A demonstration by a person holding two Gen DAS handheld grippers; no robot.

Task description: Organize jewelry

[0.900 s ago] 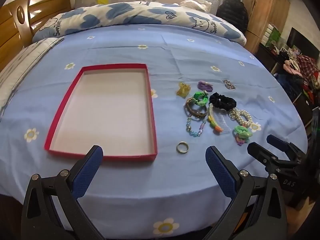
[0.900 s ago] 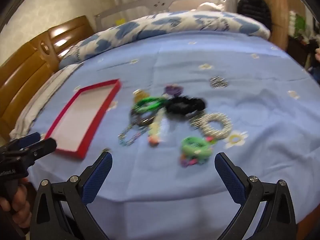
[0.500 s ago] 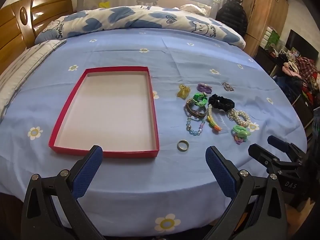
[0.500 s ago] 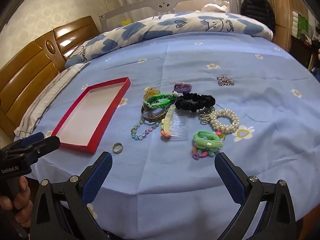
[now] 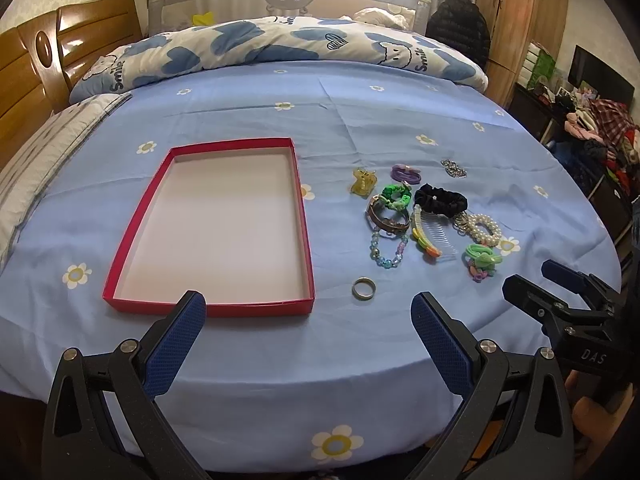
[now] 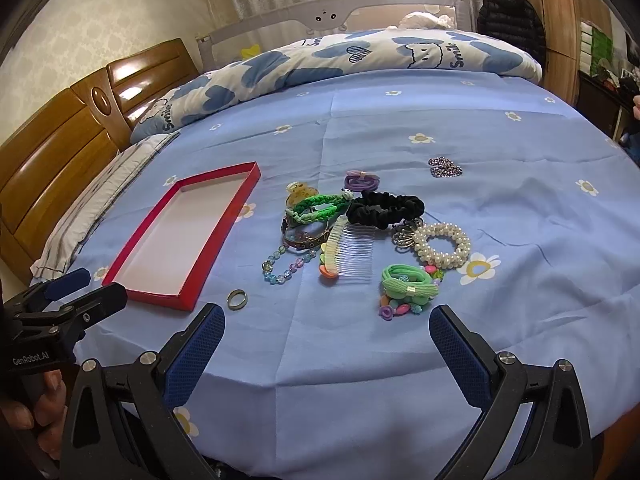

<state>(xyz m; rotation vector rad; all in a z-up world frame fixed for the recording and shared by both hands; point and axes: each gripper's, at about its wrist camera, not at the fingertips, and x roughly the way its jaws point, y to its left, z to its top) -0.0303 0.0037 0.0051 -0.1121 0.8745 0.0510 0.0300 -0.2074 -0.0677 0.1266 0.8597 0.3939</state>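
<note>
An empty red tray (image 5: 132,224) (image 6: 224,240) lies on the blue bedsheet. To its right is a heap of jewelry: a metal ring (image 5: 363,289) (image 6: 237,300), a bead bracelet (image 5: 387,249), a comb (image 6: 352,256), a black scrunchie (image 5: 440,199) (image 6: 386,205), a pearl bracelet (image 6: 442,245), a green hair tie (image 6: 408,286), a yellow claw clip (image 5: 363,182) and a purple tie (image 5: 405,173). My left gripper (image 5: 308,340) is open and empty before the tray's near edge. My right gripper (image 6: 326,348) is open and empty in front of the heap.
A rolled blue-and-white quilt (image 5: 280,48) lies along the far side of the bed. A wooden headboard (image 5: 36,68) stands at left. A wardrobe (image 5: 520,20) and cluttered shelves (image 5: 592,128) stand at right. The bed edge runs just under both grippers.
Both grippers have pulled back and risen a little, so more of the bed shows. The right view is sharp now after blur. Nothing on the bed has moved.
</note>
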